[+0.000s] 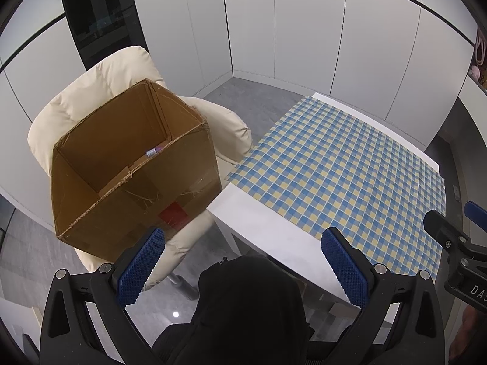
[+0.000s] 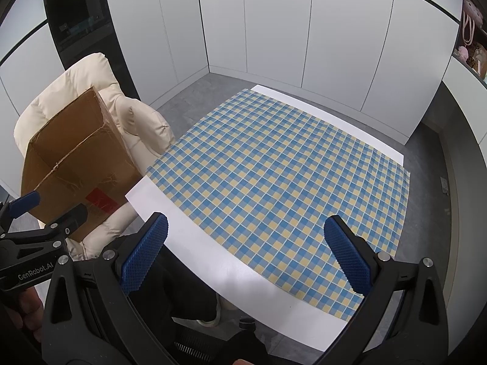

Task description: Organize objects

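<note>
An open cardboard box (image 1: 134, 164) stands on a cream armchair (image 1: 100, 85) left of the table; it also shows in the right wrist view (image 2: 79, 158). A small purple-capped item (image 1: 153, 151) lies inside the box at its bottom. My left gripper (image 1: 243, 261) is open and empty, held above the table's near-left corner, right of the box. My right gripper (image 2: 246, 252) is open and empty above the table's near edge. The left gripper also shows at the left of the right wrist view (image 2: 48, 213).
A white table (image 2: 194, 243) carries a blue and yellow checked cloth (image 2: 280, 176) with nothing on it. White cabinet walls (image 2: 274, 30) stand behind. Shelves with pink items (image 2: 471, 39) are at the far right. A dark seat (image 1: 249, 310) is below the grippers.
</note>
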Motion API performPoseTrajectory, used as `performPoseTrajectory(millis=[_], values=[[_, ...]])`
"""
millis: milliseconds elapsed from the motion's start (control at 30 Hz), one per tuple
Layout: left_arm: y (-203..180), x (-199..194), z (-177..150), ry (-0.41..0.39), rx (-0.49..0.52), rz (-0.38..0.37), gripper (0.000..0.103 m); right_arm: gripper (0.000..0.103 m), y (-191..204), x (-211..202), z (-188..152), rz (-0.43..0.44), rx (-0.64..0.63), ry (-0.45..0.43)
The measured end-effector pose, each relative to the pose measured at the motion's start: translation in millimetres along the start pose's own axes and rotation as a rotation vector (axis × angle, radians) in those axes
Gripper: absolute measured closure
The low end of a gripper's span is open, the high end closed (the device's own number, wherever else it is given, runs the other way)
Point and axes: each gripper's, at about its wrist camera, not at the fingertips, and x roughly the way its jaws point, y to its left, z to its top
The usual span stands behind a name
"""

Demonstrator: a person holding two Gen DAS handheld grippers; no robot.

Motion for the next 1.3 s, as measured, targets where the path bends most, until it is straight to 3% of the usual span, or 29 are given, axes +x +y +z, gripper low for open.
performPoseTrajectory(millis=[1300], values=[[-0.2,-3.2,0.6,-0.014,-0.001,0.005,0.000,0.000,-0.9,-0.9,-1.1,0.007,0.004,0.005]])
